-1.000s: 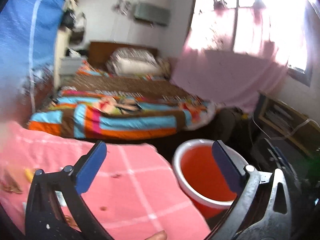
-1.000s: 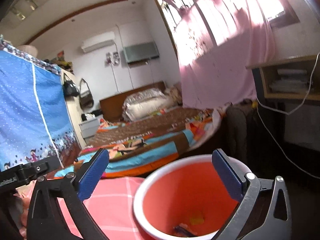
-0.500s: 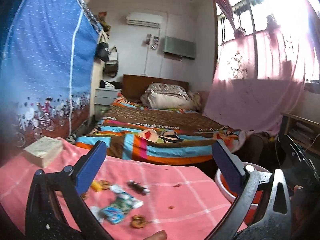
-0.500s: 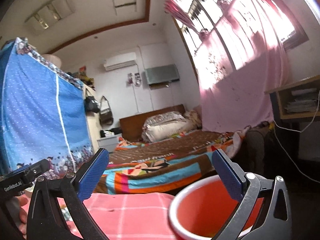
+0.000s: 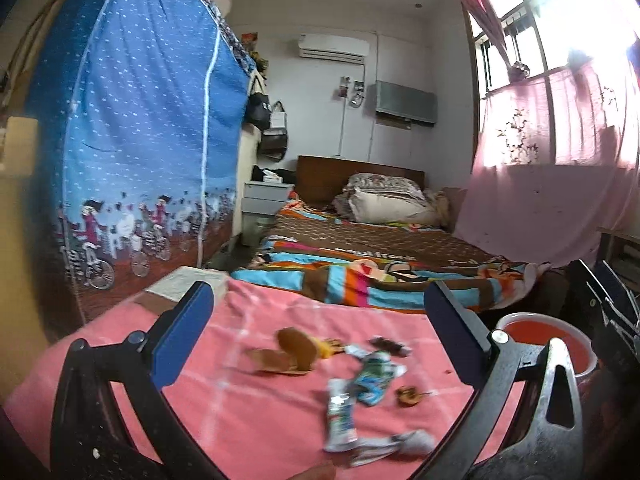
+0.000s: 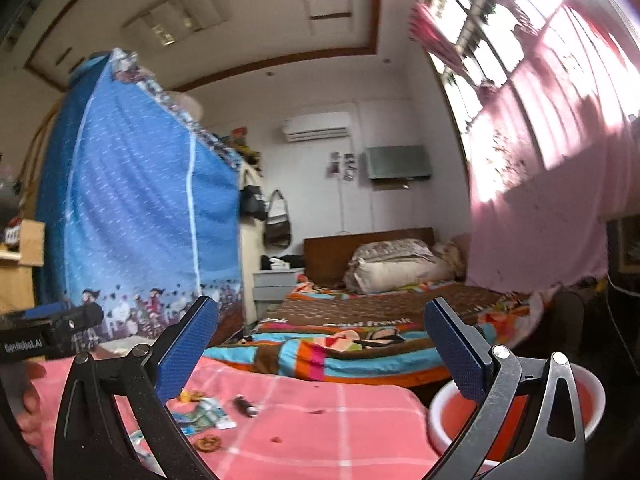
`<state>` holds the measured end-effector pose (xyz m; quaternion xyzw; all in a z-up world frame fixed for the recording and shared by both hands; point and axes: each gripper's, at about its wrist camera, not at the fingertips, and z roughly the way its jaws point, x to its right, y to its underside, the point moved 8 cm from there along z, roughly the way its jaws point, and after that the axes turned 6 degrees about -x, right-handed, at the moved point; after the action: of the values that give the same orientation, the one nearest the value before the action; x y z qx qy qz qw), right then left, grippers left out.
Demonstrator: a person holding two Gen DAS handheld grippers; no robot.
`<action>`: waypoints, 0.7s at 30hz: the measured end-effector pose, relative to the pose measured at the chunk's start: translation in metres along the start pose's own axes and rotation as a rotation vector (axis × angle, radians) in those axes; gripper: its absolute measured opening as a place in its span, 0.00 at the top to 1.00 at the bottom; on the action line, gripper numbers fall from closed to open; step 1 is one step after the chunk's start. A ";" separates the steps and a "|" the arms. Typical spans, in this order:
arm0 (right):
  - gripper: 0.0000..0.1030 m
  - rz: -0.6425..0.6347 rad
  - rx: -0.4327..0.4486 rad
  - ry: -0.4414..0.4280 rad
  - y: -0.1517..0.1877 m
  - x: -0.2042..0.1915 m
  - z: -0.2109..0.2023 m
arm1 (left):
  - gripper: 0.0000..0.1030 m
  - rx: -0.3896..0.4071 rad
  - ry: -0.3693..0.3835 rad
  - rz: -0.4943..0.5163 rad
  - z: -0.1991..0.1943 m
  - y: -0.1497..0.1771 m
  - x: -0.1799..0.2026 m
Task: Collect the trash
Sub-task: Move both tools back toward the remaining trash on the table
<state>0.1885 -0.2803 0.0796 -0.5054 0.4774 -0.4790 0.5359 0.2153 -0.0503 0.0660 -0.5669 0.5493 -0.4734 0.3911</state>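
Several bits of trash lie on the pink checked tablecloth [image 5: 256, 412]: brown peel pieces [image 5: 294, 350], a blue-green wrapper [image 5: 374, 376], a crushed white tube [image 5: 340, 420], a dark wrapper [image 5: 388, 345] and a small brown scrap [image 5: 408, 395]. My left gripper [image 5: 318, 332] hangs open above them, holding nothing. A red basin with a white rim [image 5: 548, 340] stands past the table's right end. My right gripper [image 6: 320, 348] is open and empty, level with the table edge, with the wrappers [image 6: 206, 416] at lower left and the basin [image 6: 588, 400] at lower right.
A bed with a striped blanket [image 5: 360, 276] lies beyond the table. A blue fabric wardrobe [image 5: 132, 152] stands at the left. A tissue box [image 5: 188, 282] sits at the table's far left corner. Pink curtains [image 5: 560, 184] cover the right wall.
Both cameras have swung left and tilted up, away from the red basin. The left gripper now faces the trash on the tablecloth. Both grippers stay open.
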 end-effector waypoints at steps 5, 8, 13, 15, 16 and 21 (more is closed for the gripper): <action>0.00 -0.064 0.010 -0.052 0.007 -0.031 0.001 | 0.00 0.021 -0.053 0.025 -0.015 0.005 -0.025; 0.00 -0.108 0.008 -0.077 0.012 -0.048 0.002 | 0.00 0.018 -0.077 0.043 -0.019 0.010 -0.037; 0.00 -0.162 -0.014 -0.111 0.024 -0.065 0.004 | 0.00 -0.019 -0.075 0.034 -0.014 0.017 -0.050; 0.00 -0.186 -0.039 -0.120 0.030 -0.071 0.009 | 0.00 -0.043 -0.057 0.024 -0.010 0.020 -0.052; 0.00 -0.198 -0.052 -0.120 0.034 -0.074 0.011 | 0.00 -0.057 -0.055 0.021 -0.007 0.022 -0.052; 0.00 -0.245 -0.144 -0.117 0.056 -0.079 0.028 | 0.00 -0.122 -0.044 0.020 0.002 0.032 -0.051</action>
<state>0.2109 -0.1972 0.0272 -0.6240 0.4132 -0.4752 0.4627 0.2118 -0.0029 0.0291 -0.5946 0.5738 -0.4225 0.3725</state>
